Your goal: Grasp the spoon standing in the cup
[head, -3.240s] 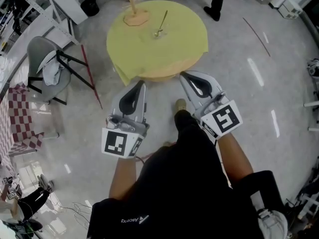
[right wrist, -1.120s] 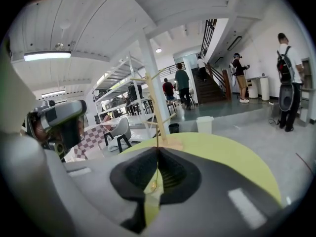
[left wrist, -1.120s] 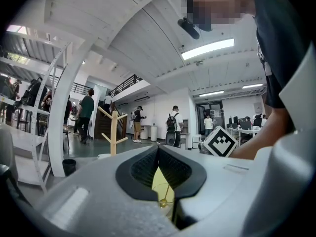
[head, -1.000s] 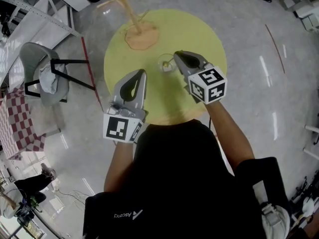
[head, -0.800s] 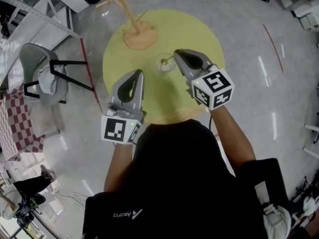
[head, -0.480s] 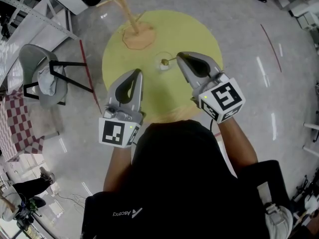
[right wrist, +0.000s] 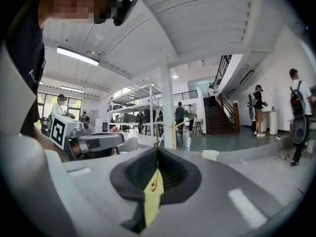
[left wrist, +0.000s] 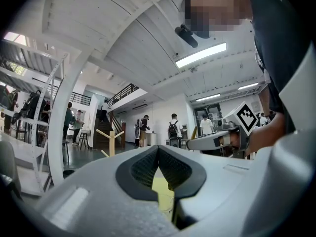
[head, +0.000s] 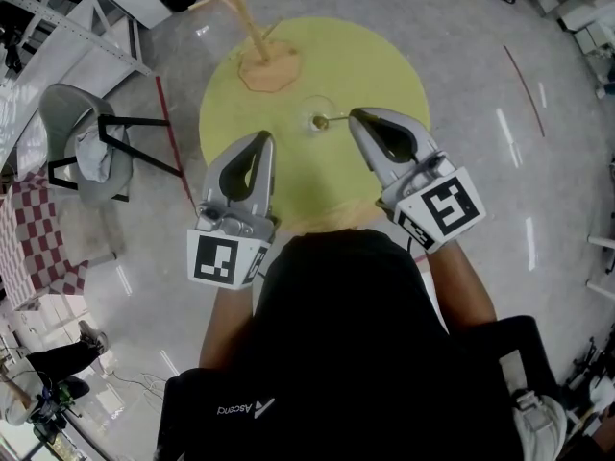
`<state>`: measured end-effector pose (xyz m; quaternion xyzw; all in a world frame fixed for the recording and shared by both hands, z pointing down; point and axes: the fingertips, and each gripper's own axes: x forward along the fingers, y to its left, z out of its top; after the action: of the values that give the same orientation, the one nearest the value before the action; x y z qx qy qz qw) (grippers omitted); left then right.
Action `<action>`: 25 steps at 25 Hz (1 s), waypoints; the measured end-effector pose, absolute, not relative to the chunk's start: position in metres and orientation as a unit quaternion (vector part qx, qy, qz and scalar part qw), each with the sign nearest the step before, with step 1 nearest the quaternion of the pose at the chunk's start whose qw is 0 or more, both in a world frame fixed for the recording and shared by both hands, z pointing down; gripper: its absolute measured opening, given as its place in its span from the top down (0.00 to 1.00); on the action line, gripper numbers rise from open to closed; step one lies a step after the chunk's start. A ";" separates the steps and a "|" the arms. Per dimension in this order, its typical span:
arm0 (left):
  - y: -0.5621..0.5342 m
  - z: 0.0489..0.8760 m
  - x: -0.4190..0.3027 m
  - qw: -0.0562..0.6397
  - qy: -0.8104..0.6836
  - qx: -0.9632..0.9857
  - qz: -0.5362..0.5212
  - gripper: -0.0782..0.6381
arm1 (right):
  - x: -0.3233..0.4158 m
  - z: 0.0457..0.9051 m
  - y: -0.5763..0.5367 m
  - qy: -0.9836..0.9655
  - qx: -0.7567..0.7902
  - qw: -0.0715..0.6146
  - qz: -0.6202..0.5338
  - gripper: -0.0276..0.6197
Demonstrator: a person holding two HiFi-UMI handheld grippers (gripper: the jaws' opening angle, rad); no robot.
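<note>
Since a second ago my right tongs (head: 354, 115) have drawn back toward me across the round yellow table (head: 384, 65), and the spoon (head: 332, 119) has leaned over with them. At the table's left on the floor stands a grey chair (head: 86, 142) with a cloth lying on it. A wooden branched stand (head: 252, 27) sits on the table's far left part. My left tongs (head: 264, 140) hang over the table's near left side, tips pressed together on nothing, well apart from the cup. My right tongs are closed on the spoon's thin handle; in the right gripper view the handle pokes up past the meeting tips (right wrist: 158, 152) and the gold bowl (right wrist: 154, 185) shows below them. The clear glass cup (head: 315, 111) stands near the table's middle, just beside the right tips. The spoon's bowl end lies at the cup's right rim; I cannot tell whether it is inside.
</note>
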<state>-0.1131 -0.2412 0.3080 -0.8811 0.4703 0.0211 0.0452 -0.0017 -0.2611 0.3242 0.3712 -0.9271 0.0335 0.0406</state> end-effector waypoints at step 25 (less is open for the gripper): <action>-0.241 0.309 -0.113 0.044 0.470 -0.881 0.025 0.88 | -0.005 0.329 -0.257 -0.929 0.367 0.047 0.026 0.95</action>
<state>-0.1134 -0.2415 0.3088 -0.8811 0.4703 0.0247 0.0439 -0.0055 -0.2565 0.3292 0.3674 -0.9285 0.0264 0.0467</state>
